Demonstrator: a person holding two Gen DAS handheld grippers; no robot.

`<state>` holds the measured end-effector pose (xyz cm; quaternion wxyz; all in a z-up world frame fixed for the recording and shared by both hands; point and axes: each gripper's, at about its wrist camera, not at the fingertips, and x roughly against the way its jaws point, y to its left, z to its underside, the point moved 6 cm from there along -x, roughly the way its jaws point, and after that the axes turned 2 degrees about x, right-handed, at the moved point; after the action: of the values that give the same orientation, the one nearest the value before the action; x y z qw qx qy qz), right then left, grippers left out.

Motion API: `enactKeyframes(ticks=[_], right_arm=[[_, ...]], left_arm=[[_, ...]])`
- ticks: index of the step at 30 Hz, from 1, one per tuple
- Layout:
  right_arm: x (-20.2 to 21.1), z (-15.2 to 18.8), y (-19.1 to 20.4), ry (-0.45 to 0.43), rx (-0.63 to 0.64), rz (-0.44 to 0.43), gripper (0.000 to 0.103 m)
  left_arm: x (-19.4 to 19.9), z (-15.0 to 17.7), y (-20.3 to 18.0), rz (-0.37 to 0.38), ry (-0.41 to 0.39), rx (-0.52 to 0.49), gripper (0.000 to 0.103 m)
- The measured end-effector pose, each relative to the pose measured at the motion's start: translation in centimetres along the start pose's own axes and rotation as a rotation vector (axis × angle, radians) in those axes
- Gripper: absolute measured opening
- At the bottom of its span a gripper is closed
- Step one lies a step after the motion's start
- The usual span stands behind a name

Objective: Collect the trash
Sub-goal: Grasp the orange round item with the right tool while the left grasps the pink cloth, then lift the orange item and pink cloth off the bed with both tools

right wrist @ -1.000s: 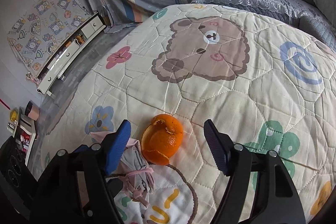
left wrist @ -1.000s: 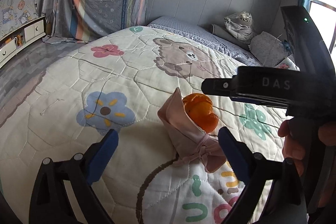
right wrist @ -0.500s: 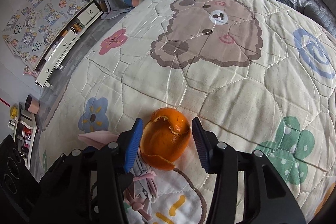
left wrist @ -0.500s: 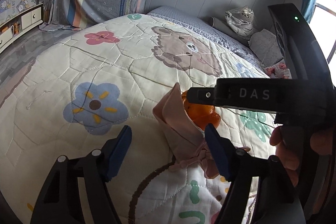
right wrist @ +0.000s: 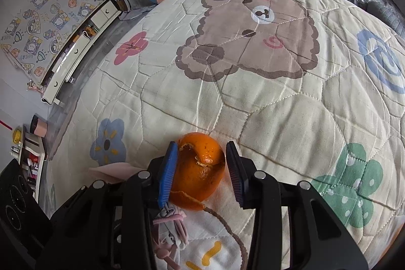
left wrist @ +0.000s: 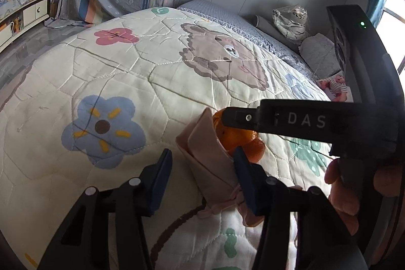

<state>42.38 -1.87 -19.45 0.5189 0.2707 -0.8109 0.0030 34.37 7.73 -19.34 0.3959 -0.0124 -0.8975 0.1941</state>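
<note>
An orange peel [right wrist: 200,173], hollow and torn at the top, lies on the quilt [right wrist: 278,118]. My right gripper [right wrist: 201,171] straddles it with jaws closing; the left pad touches the peel and the right pad stands a sliver off it. A pink drawstring pouch [left wrist: 210,156] lies right beside the peel. My left gripper [left wrist: 202,176] is around the pouch with jaws closing; the right pad meets the cloth and the left pad is apart from it. The peel [left wrist: 240,141] is partly hidden under the right tool's black body [left wrist: 303,120]. The pouch's cords [right wrist: 169,222] show under the right gripper.
The bed is wide, with a bear-print quilt. Grey pillows [left wrist: 319,55] and a plush toy in plastic [left wrist: 291,19] lie at its head. A white low cabinet [right wrist: 76,49] and grey floor are to the left. A hand [left wrist: 349,184] grips the right tool.
Both pairs of jaws have narrowed. The right pair has come in around the orange peel, the left pair around the pink pouch. Both grippers have sunk closer to the quilt.
</note>
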Motion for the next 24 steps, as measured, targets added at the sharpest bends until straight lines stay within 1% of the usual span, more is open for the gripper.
enactKeyframes(ticks=[3,5,7,10,12,16,20,24], right_arm=[[-0.3,0.0,0.0,0.008,-0.004,-0.001,0.037],[-0.6,0.0,0.2,0.014,-0.001,0.005,0.037],[-0.6,0.0,0.4,0.013,-0.003,0.011,0.035],[-0.5,0.0,0.5,0.007,-0.007,0.018,0.032],[-0.3,-0.1,0.4,0.003,-0.01,0.022,0.03],[0.9,-0.2,0.4,-0.027,-0.012,0.032,0.026],[3.1,-0.4,0.3,-0.07,-0.019,0.033,0.026],[5.9,-0.1,-0.1,-0.119,-0.022,0.037,0.026]], left_arm=[[0.1,0.1,-0.4,0.011,-0.002,-0.022,0.034],[0.2,0.2,-0.7,0.001,-0.01,-0.037,0.026],[0.4,0.2,-0.4,-0.005,-0.016,-0.035,0.021],[0.9,0.2,0.1,0.005,-0.013,-0.006,0.016],[1.3,0.1,0.3,0.005,-0.016,0.0,0.014],[2.4,0.0,0.2,-0.007,-0.037,-0.018,0.011],[3.5,-0.2,-0.2,-0.007,-0.056,-0.038,0.009],[5.1,-0.5,-0.8,-0.008,-0.093,-0.059,0.009]])
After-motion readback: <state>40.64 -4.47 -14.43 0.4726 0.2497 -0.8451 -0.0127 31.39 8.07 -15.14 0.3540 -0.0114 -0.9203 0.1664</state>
